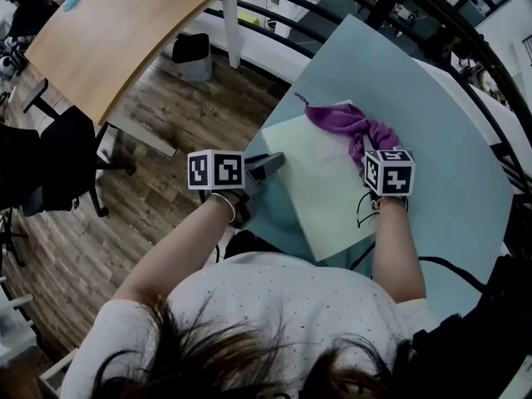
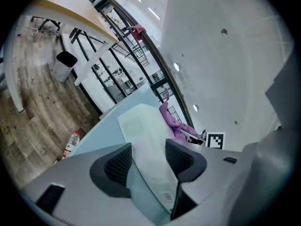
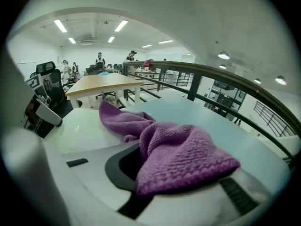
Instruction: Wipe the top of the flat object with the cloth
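Observation:
A pale green flat sheet lies on the light blue table. A purple cloth rests bunched on the sheet's far end. My right gripper is shut on the cloth, which drapes over its jaws and hides the far one. My left gripper sits at the sheet's left edge. In the left gripper view its jaws stand wide apart with the sheet running between them, the pads clear of it. The cloth shows beyond.
The table's left edge runs close to my left gripper, with wooden floor below. A wooden desk, a dark bin and a black chair stand to the left. A plastic bottle lies on the floor. A railing borders the far side.

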A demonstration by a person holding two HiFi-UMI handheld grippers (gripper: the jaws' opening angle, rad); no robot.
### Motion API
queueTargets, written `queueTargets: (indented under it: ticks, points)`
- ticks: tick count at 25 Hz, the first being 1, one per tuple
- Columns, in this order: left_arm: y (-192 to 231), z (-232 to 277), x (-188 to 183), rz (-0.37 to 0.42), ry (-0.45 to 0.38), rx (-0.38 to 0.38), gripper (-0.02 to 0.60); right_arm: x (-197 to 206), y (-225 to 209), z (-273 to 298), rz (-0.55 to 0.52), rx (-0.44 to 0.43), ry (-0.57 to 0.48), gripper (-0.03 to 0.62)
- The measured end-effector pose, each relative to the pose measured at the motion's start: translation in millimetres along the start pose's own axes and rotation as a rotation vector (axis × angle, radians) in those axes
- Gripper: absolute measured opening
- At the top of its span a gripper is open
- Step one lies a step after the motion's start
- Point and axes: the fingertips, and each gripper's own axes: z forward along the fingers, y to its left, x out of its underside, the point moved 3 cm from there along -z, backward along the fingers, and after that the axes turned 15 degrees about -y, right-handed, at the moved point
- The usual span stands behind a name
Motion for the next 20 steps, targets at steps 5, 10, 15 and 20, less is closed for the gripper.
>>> queueTargets:
  ticks: [5,10,15,20]
  points:
    - [-1,-1,-1,0.008,-0.011,-0.006,0.223,1,-11,-4,0.103,0.069,-0.049,0.026]
    - [3,-1,0,-0.033,-0.024,-0.005,0.218,-25,21,-27,0.104,-0.052,-0.194,0.025]
    - [1,-1,1,-0.025,-0.035,-0.014,0.218,-69,127,-56,0.165,-0.501,-0.285,0.023]
    - [2,-2,1,-0.016,-0.037,-0.015,0.218,-50,226,-84,0.095,-0.859,-0.155,0.025]
